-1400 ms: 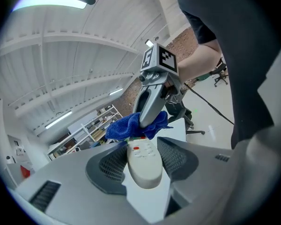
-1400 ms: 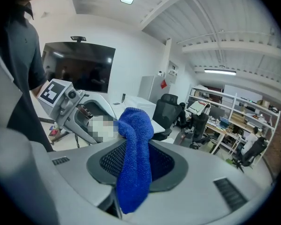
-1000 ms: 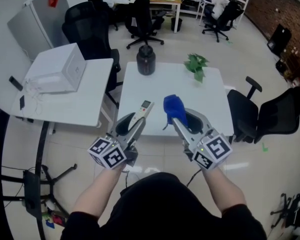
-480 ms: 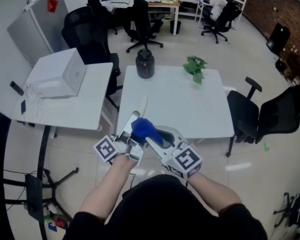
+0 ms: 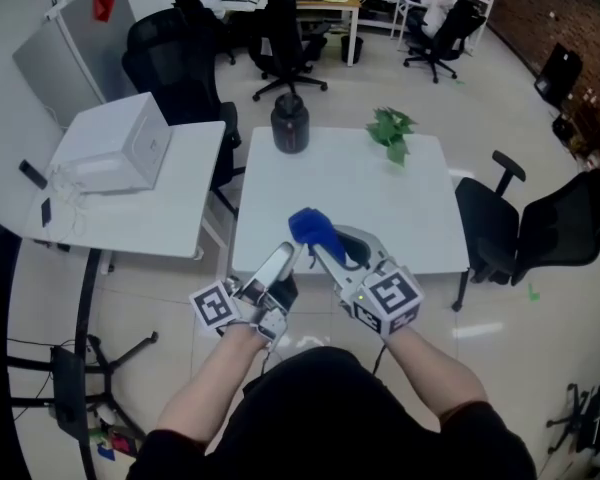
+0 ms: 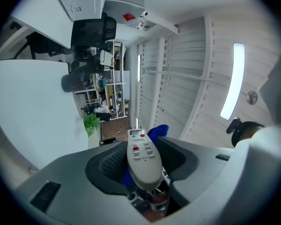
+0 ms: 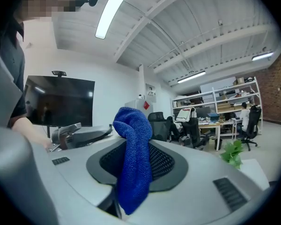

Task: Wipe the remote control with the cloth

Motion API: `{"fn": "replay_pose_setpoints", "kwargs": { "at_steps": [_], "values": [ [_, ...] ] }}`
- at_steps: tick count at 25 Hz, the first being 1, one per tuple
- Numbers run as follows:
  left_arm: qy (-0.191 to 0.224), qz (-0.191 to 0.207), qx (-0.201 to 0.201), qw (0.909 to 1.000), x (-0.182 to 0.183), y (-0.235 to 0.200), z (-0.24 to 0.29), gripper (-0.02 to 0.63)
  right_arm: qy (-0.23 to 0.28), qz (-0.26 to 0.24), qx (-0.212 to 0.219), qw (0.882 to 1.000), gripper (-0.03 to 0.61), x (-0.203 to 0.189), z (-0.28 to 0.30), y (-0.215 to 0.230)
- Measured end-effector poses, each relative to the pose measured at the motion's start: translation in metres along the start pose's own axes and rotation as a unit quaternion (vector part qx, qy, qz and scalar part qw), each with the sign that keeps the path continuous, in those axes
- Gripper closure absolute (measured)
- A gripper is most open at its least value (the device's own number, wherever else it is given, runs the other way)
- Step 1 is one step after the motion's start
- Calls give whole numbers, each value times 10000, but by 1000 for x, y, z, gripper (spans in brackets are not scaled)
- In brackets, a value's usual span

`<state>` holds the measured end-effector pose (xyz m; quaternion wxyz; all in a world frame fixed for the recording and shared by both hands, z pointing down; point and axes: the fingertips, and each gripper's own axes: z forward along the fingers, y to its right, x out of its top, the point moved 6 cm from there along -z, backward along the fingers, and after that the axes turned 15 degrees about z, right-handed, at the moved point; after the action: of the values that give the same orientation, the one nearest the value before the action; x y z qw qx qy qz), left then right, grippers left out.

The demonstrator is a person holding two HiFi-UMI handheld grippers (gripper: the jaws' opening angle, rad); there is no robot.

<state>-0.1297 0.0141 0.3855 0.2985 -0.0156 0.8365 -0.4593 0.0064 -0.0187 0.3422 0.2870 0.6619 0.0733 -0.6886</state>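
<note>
Gripping the remote control (image 6: 141, 159) lengthwise in the left tool (image 6: 143, 146): jaws spread wide and pressed on its two long sides, button face toward that tool's camera, small screen end sticking out past the jaw tips. Held in the air at the near edge of the white worktop (image 5: 400, 203), not lying on it.

Pinching the blue cloth (image 7: 133, 158) in the right tool (image 7: 138, 165): jaws closed on its lower part, upper part standing up above the pads in a rounded bunch, loose end hanging down in front. In the head view, cloth just beyond and to the right of the remote's far end, over the near part of the worktop. Touching or a hair apart, cannot tell. From the left tool's view, a patch of blue showing right behind the remote's tip.

Both tools side by side close in front of the person's body, left one tilted toward the right one.

Farther back on the worktop: a dark jar (image 5: 291, 123) at the far left corner, a small green plant (image 5: 390, 133) near the far edge. To the left, a second white worktop (image 5: 165, 218) carrying a white box (image 5: 115, 138). Black office chairs (image 5: 540, 233) around.
</note>
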Motion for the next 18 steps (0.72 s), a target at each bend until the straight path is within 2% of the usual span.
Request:
{"fn": "replay_pose_setpoints", "kwargs": {
  "at_steps": [3,5,7,12,15,18],
  "values": [
    [15,5,6,10000,-2,-2,-3,408,171,30,-219,9996,449,17,-5,14],
    [115,21,60,9999,2,-5,-3,408,286,44,-186,9994,449,24,-9,14],
    [271,73,129,9995,13,-8,-3,408,249,-25,54,9997,449,23,-11,1],
    [547,137,131,9983,34,-10,6,408,-208,-531,836,9949,449,-7,-2,-42],
    [471,105,-8,9988,31,-5,10,408,-355,-549,950,9933,449,-15,3,-49],
    [264,33,-179,9995,20,-2,11,408,-260,-414,887,9949,449,-11,4,-40]
  ]
}}
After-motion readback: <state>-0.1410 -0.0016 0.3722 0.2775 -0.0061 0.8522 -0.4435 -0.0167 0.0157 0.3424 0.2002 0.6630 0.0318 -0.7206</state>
